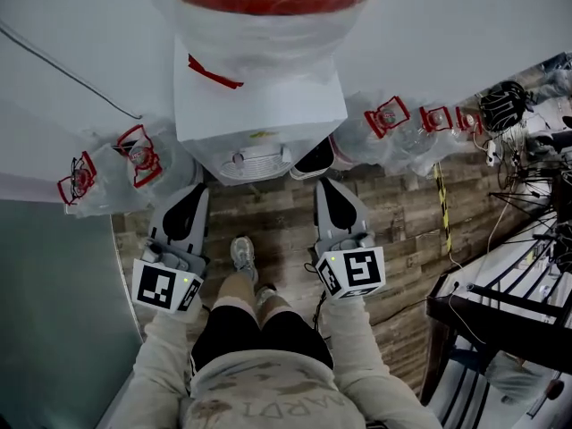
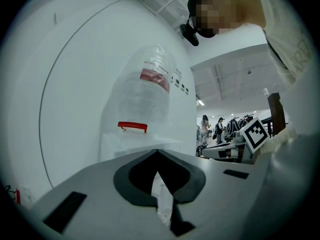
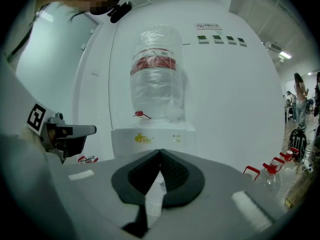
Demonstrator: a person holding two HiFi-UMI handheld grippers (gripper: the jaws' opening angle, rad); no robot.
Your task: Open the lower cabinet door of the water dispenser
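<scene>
Right gripper view — jaws together (empty)

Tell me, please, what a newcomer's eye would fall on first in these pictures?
The white water dispenser stands centre against the wall, a plastic-wrapped bottle with a red band on top. Before it, the left gripper and right gripper point at it, jaws shut and empty. Red-handled jugs line the floor on both sides.
</scene>
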